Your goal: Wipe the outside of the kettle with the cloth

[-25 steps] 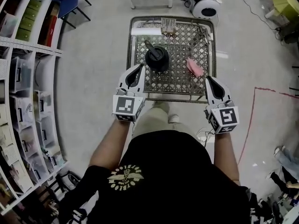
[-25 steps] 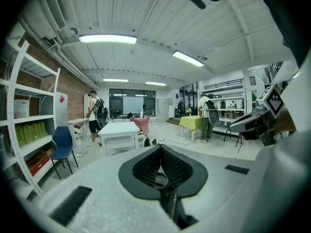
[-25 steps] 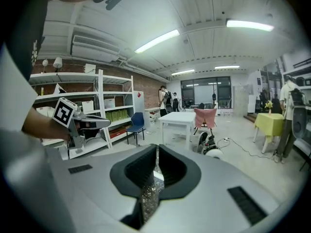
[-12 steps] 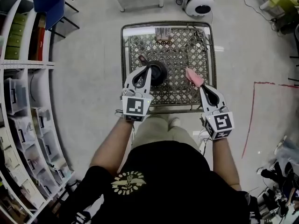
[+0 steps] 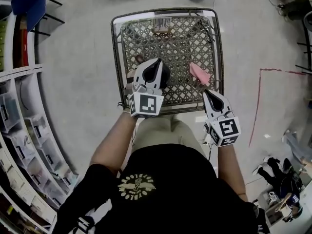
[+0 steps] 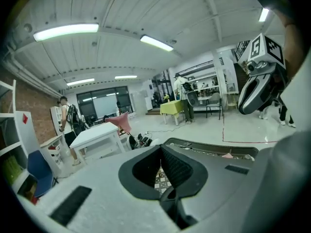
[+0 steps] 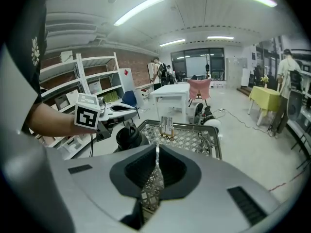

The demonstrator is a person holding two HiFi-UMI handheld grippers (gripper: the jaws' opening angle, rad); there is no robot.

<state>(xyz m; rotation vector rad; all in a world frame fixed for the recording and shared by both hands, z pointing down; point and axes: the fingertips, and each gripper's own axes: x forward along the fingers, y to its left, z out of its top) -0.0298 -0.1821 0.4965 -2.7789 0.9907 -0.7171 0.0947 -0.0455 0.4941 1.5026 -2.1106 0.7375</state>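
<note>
Kettle (image 5: pixel 166 74) stands on the lattice surface (image 5: pixel 181 45), left of the middle and nearer the near edge than the far one. It is black, and in the head view my left claw (image 5: pixel 157 62) covers most of it. That claw hangs right over the kettle's top with its jaws together and nothing between them; its own view shows only the pads meeting and a sliver of lattice below. Seen from my right claw's view, the left one sits just above the kettle's lid, though I cannot tell whether it touches. Cloth (image 5: pixel 199 73), pink and crumpled, lies by the right edge, a little toward the near right corner and well apart from the kettle. My right claw (image 5: pixel 209 93) is over the near right corner, its tips pointing at the cloth and stopping just short of it. Its jaws are closed as well, pad against pad, holding nothing. At the middle of the far edge sits a small tag stand (image 5: pixel 162 25). Shelves (image 5: pixel 19 130) run along the floor to my left, and a red line (image 5: pixel 257 106) marks the floor to my right.
</note>
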